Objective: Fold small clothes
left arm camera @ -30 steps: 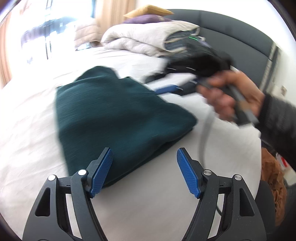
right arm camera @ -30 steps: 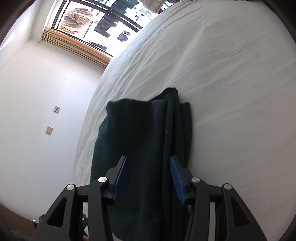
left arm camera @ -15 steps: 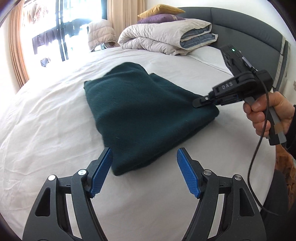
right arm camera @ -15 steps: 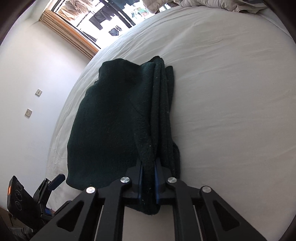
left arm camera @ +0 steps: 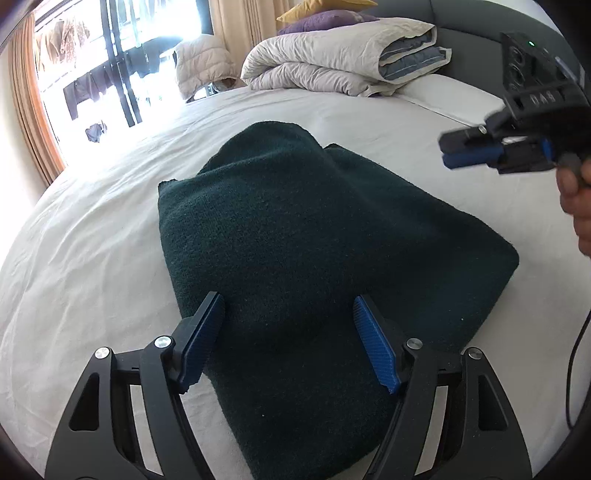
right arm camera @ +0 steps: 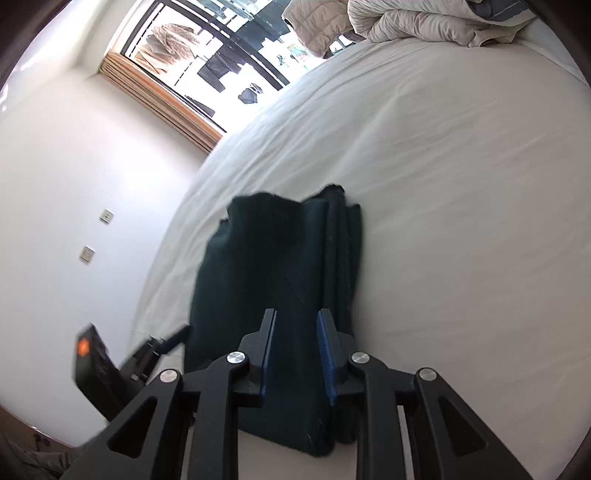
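A dark green knitted garment lies folded into a thick rectangle on the white bed sheet. My left gripper is open, its blue pads spread wide just above the garment's near edge. My right gripper hovers off the garment's far right side, held by a hand. In the right wrist view the right gripper has its jaws opening, a narrow gap between the pads and no cloth pinched; the garment lies below it. The left gripper shows blurred at the lower left.
A folded beige duvet with purple and yellow pillows on top lies at the head of the bed, before a dark headboard. A window with a wooden frame is beyond the bed's far side. A cable hangs at the right.
The right gripper was shut on the garment's right edge; it has let go and lifted clear to the right. The left gripper has moved forward over the garment's near edge, still open.
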Available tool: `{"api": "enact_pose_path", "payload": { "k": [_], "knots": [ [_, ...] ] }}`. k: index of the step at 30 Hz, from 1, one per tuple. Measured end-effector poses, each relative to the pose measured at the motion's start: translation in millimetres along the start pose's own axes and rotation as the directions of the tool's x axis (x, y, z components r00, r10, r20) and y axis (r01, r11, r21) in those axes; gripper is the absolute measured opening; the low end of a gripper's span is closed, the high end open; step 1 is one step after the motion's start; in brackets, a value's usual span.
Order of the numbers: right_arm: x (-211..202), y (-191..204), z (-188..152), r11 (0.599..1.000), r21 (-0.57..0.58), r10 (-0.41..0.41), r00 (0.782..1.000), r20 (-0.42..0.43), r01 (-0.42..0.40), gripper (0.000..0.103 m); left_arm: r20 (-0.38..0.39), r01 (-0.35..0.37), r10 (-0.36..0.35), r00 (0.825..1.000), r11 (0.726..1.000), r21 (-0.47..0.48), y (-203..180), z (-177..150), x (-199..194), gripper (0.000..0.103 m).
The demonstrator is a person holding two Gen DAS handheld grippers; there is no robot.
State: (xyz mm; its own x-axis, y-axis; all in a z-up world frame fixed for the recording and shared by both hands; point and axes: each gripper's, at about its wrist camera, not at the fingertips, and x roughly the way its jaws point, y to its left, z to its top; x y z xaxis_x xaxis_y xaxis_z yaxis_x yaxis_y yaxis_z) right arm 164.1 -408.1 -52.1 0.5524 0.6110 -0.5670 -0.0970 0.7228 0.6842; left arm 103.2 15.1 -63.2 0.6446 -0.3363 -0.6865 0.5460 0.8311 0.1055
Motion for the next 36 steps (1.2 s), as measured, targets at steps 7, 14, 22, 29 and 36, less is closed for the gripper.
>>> {"api": "enact_pose_path", "payload": {
  "k": [7, 14, 22, 29, 36],
  "knots": [
    [67, -26, 39, 0.994, 0.087, -0.053, 0.994, -0.097, 0.062, 0.024, 0.019, 0.013, -0.013, 1.0, 1.0, 0.001, -13, -7, 9, 0.076],
    [85, -34, 44, 0.991, 0.114, -0.048, 0.99, -0.135, 0.063, 0.024, 0.033, 0.025, -0.024, 0.999, 1.0, -0.007, -33, 20, 37, 0.079],
    [93, -21, 58, 0.987, 0.04, -0.154, 0.983, -0.096, 0.159, 0.006, 0.04, 0.031, -0.03, 0.999, 0.999, -0.018, -35, 22, 35, 0.079],
    [78, -64, 61, 0.948, 0.131, -0.29, 0.957, -0.033, 0.292, 0.0, 0.04, 0.036, -0.035, 0.999, 0.999, -0.015, -41, 22, 34, 0.087],
    [24, -25, 42, 0.979, 0.083, -0.193, 0.974, 0.116, 0.184, 0.007, 0.049, 0.033, -0.032, 0.998, 0.999, -0.016, -48, 21, 34, 0.087]
  ]
}}
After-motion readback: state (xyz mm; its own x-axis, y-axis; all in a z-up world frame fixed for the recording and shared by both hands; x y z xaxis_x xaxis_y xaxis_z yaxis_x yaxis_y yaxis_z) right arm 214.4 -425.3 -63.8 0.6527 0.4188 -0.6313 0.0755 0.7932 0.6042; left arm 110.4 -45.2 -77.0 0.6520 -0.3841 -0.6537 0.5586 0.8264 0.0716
